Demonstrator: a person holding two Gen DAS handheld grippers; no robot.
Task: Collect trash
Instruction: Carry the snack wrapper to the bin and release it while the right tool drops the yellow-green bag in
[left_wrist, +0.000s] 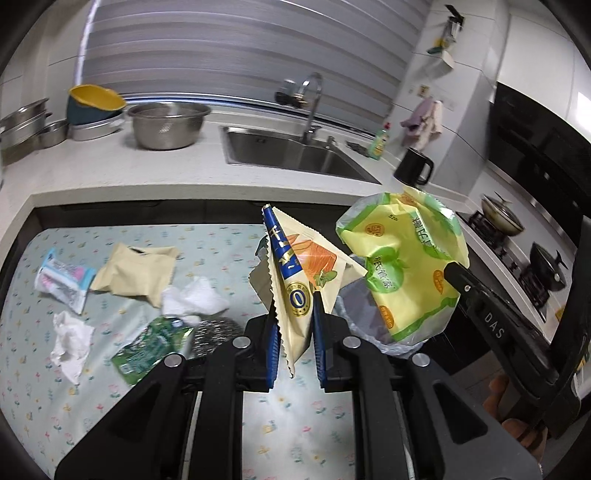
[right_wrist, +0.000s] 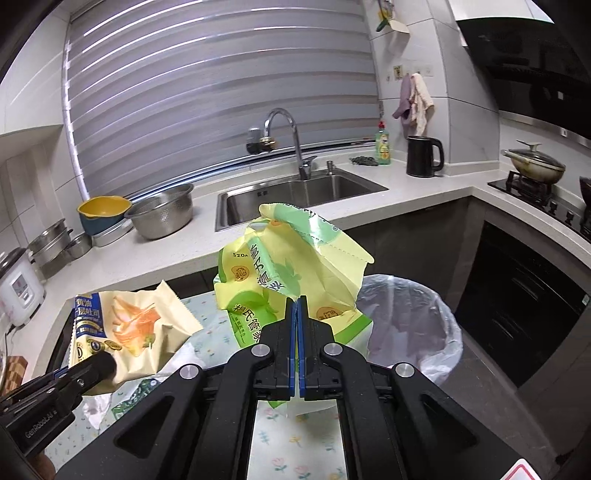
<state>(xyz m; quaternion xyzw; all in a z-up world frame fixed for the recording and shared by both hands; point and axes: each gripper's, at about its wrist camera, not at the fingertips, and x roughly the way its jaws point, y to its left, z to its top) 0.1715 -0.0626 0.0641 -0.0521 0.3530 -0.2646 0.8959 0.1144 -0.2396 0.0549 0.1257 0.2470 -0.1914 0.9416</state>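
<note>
1. Cream snack wrapper (left_wrist: 295, 284) — pinched in my left gripper (left_wrist: 294, 314), long axis upright above the table (left_wrist: 207, 236).
2. Green-yellow bag (right_wrist: 291, 273) — clamped tight in my right gripper (right_wrist: 297, 306), raised beside the lined bin (right_wrist: 413, 317).

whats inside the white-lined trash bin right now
The white-lined trash bin shows only crumpled liner inside; no trash is visible. Its near-left part is hidden behind the yellow-green plastic package held in the right gripper.

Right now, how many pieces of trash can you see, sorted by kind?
Wrappers held in grippers: 2, cream and blue wrapper, yellow-green bag
Wrappers on the table: 3, beige pouch, white and blue packet, green wrapper
Crumpled tissues: 2
Total: 7
</note>
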